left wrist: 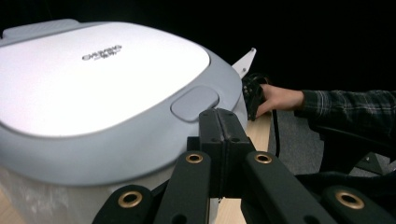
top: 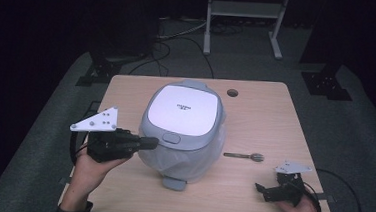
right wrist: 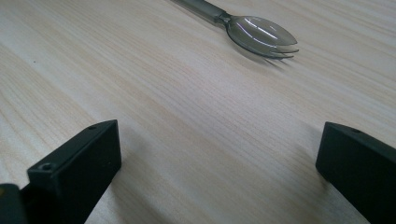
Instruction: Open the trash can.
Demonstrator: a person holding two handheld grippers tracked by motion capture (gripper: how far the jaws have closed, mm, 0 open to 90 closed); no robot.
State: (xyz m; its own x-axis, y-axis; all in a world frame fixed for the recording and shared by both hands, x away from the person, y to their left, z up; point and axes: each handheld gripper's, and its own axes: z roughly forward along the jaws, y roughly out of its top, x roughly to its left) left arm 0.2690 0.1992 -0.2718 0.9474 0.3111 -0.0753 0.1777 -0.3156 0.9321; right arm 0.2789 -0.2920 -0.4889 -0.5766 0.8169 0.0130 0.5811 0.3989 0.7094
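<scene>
Item: white-and-grey rice cooker with a rounded square lid (top: 183, 130), standing near the middle of the pale wooden tabletop (top: 265, 121), lid down. An oval grey release button (left wrist: 194, 102) sits on the lid's front edge; a translucent plastic wrap shows around the lower body.

Left gripper (top: 149, 143): jaws clenched together on nothing, tips level and just beside the release button, at the cooker's left front.

Right gripper (top: 265, 190): released, jaws standing wide apart over bare wood near the tabletop's right front corner, well apart from the cooker.

Also present: smoky translucent plastic spork (right wrist: 259, 32), lying flat on the tabletop between the cooker and the right gripper.

Risks, as judged:
- The closed tips are narrow; a press landing off the button's centre could slide off onto the smooth lid rim.
- A sideways push rather than a downward one could shove the whole cooker across the wood, since nothing braces it and the right gripper is far off.
- If the lid springs up, it may strike the left gripper held close over the edge.
- A shifting cooker could knock the spork.
</scene>
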